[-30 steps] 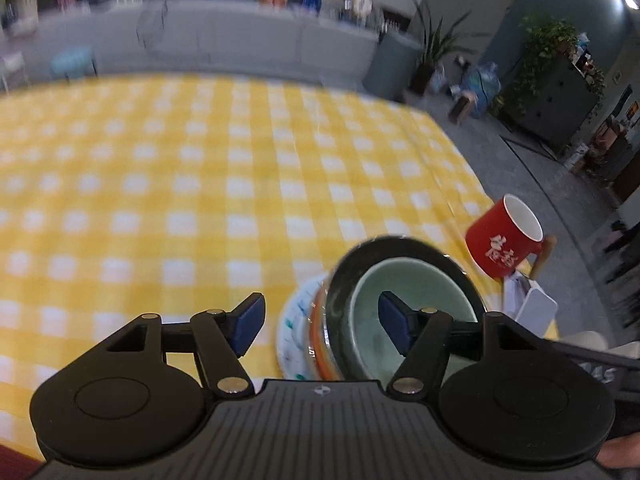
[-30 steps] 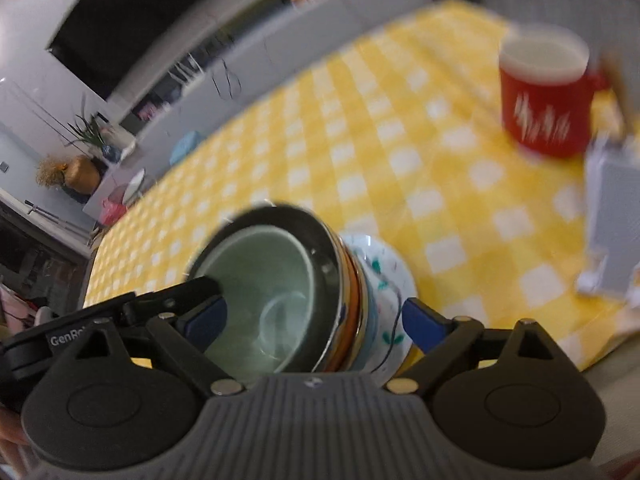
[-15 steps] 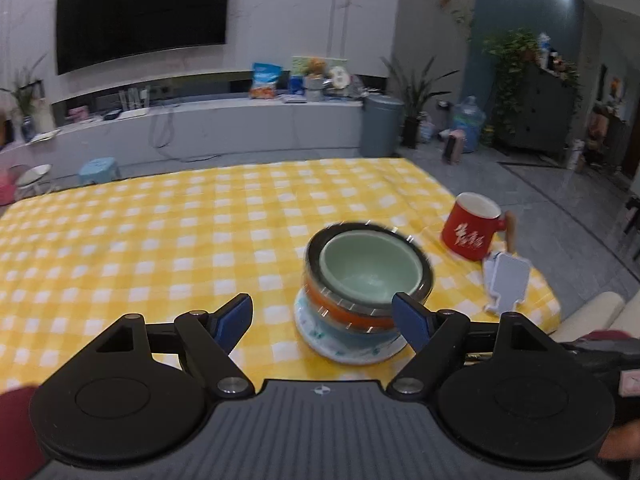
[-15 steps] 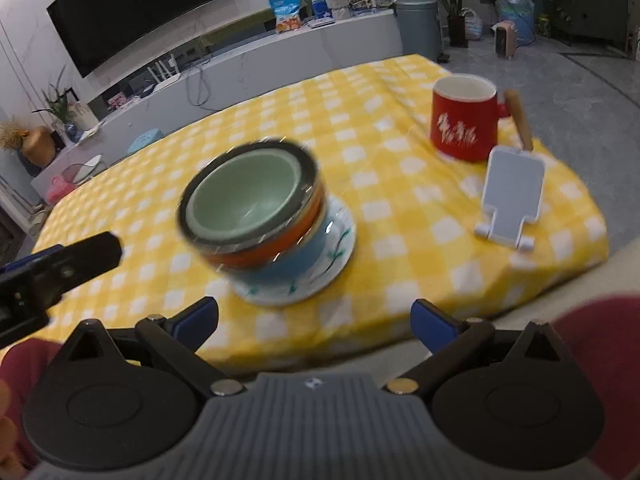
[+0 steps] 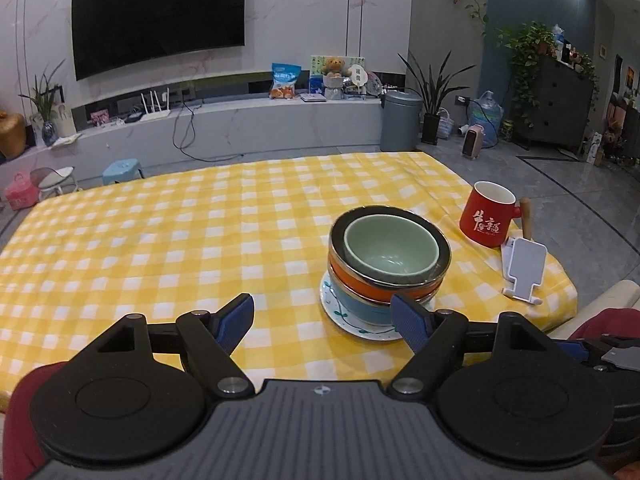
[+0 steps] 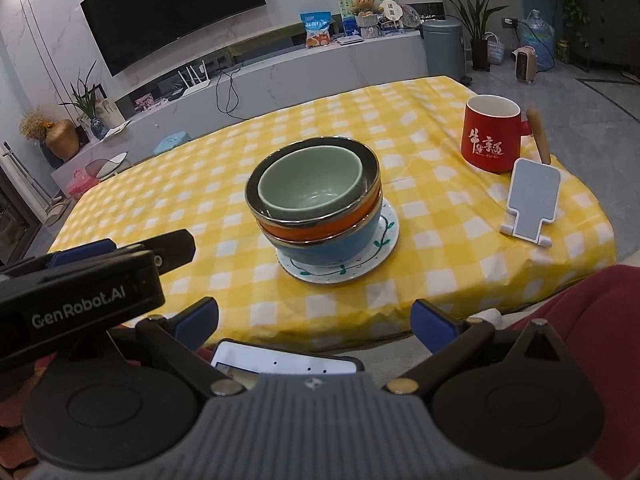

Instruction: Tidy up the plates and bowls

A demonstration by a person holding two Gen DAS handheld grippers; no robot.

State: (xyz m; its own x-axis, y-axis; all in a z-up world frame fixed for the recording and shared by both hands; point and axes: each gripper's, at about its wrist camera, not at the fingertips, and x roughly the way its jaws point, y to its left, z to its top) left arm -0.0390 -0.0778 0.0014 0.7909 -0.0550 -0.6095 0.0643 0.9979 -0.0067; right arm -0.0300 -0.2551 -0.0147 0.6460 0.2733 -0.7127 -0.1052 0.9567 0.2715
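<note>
Behind yellow checked tablecloth (image 5: 200, 240) — wall television (image 5: 158, 16), grey bin (image 5: 400, 122).

Three bowls (image 6: 316, 200); one plate (image 6: 386, 236); one mug (image 6: 490, 138); one phone stand (image 6: 532, 202)

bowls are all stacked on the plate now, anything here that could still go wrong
The green bowl sits off-centre in the nested stack, which leans on the white plate; a bump could slide it. The stack stands near the table's near edge, so lifting it by the plate might tip it. The red mug and phone stand sit close beside it.
</note>
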